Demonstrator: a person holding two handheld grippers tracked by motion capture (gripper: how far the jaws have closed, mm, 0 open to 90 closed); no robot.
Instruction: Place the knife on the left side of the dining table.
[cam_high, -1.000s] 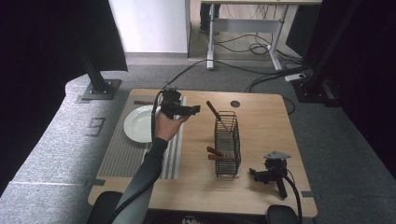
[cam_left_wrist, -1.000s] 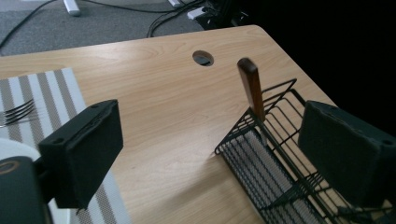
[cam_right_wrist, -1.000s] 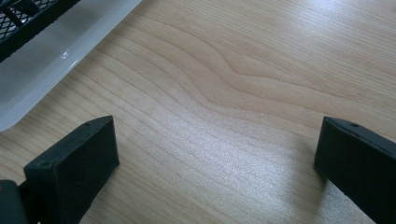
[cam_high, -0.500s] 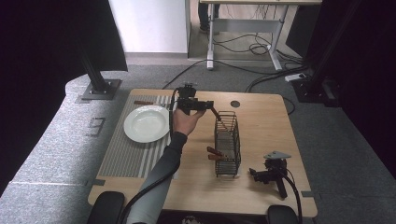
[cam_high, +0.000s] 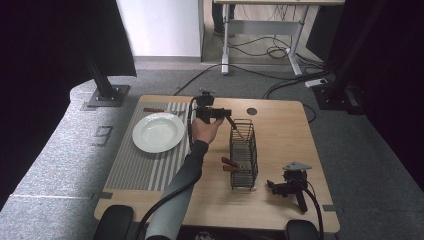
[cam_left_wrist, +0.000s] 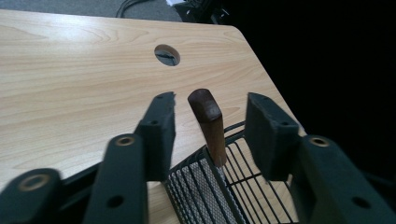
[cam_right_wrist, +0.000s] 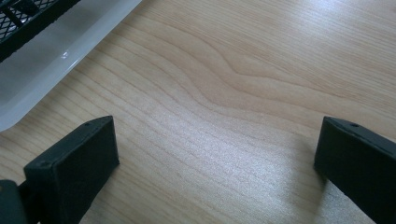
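The left gripper stands open, its jaws either side of a wooden handle that pokes up from the wire basket just below. The handle looks stiff, light and smooth; gripping near its rounded top seems best.

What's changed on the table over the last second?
The left gripper swung from above the plate toward the wire basket; its open jaws now flank a brown handle without gripping it. The right gripper stayed resting on the table.
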